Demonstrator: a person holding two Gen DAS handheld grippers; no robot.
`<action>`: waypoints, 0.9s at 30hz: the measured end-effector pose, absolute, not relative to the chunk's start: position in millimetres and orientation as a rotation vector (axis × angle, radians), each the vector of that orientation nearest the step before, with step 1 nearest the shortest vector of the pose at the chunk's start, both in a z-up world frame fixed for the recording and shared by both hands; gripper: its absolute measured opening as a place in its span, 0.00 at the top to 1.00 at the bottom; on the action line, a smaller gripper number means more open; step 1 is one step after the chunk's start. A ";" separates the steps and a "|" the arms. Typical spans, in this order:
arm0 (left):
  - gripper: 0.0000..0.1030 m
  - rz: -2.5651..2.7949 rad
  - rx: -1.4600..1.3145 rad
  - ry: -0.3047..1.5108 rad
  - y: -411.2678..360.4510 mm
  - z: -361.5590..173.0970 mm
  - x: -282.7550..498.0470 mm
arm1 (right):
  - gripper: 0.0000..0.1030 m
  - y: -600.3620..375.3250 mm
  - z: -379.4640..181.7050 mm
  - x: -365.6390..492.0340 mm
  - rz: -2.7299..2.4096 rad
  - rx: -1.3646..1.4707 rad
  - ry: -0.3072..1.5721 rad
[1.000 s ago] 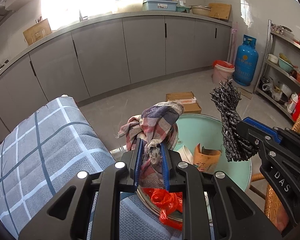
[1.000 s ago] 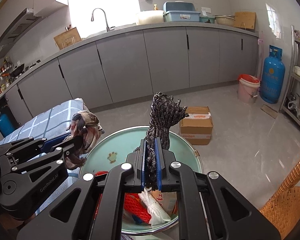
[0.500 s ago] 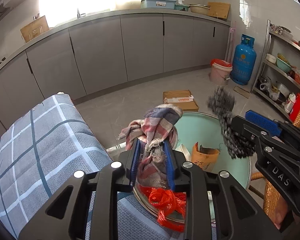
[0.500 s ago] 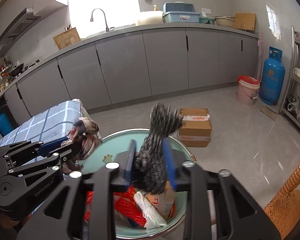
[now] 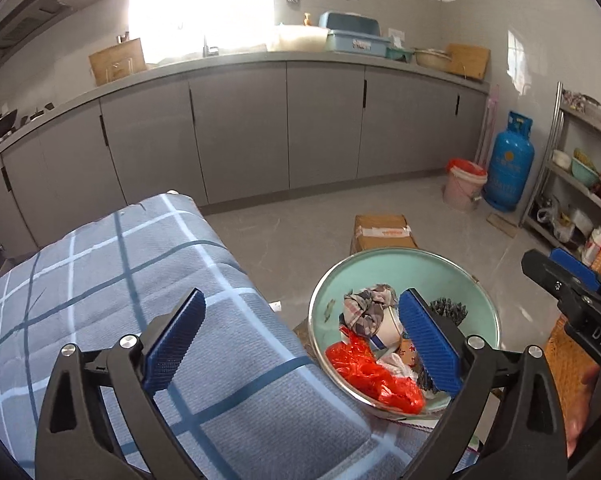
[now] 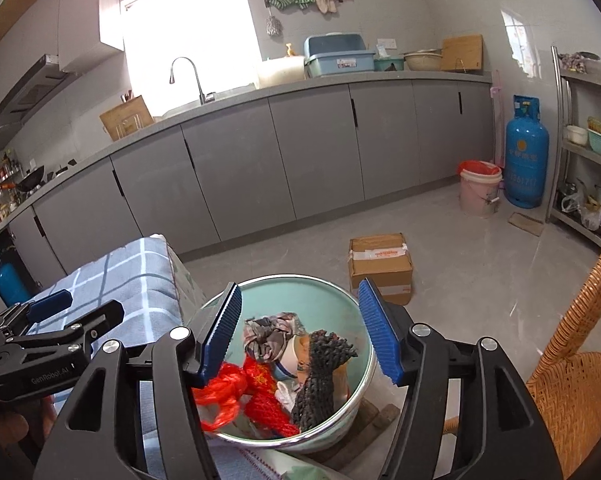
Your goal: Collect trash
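Both grippers, left (image 5: 300,344) and right (image 6: 300,328), have just been opening and stand wide with nothing between their ribbed blue pads, above a round mint-green basin (image 6: 340,292) with a shiny rim. Inside lie a crumpled plaid rag (image 6: 270,334), a dark knitted bundle (image 6: 320,376), red plastic netting (image 6: 256,392) and a paper cup (image 5: 388,326). "GenRobot.AI" marks the left gripper's side.

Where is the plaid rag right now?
In both wrist views the plaid rag lies inside the green basin, toward its far-left side, beside the black knitted bundle and above the red bag.
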State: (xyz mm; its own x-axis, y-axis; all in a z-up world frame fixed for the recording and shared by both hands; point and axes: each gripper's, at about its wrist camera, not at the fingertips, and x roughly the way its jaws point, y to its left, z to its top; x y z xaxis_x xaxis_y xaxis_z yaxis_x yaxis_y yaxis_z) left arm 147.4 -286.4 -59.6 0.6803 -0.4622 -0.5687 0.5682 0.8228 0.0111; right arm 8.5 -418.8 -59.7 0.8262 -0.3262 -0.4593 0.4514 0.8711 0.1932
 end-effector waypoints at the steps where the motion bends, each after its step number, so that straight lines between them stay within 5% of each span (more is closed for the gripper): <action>1: 0.07 -0.579 0.188 0.575 -282.2 -56.7 143.9 | 0.40 -415.6 -57.5 6.4 -0.417 0.301 0.425; 27: 0.06 -0.573 0.110 0.525 -241.5 -22.0 124.5 | 0.40 -378.1 -23.9 -8.4 -0.376 0.264 0.389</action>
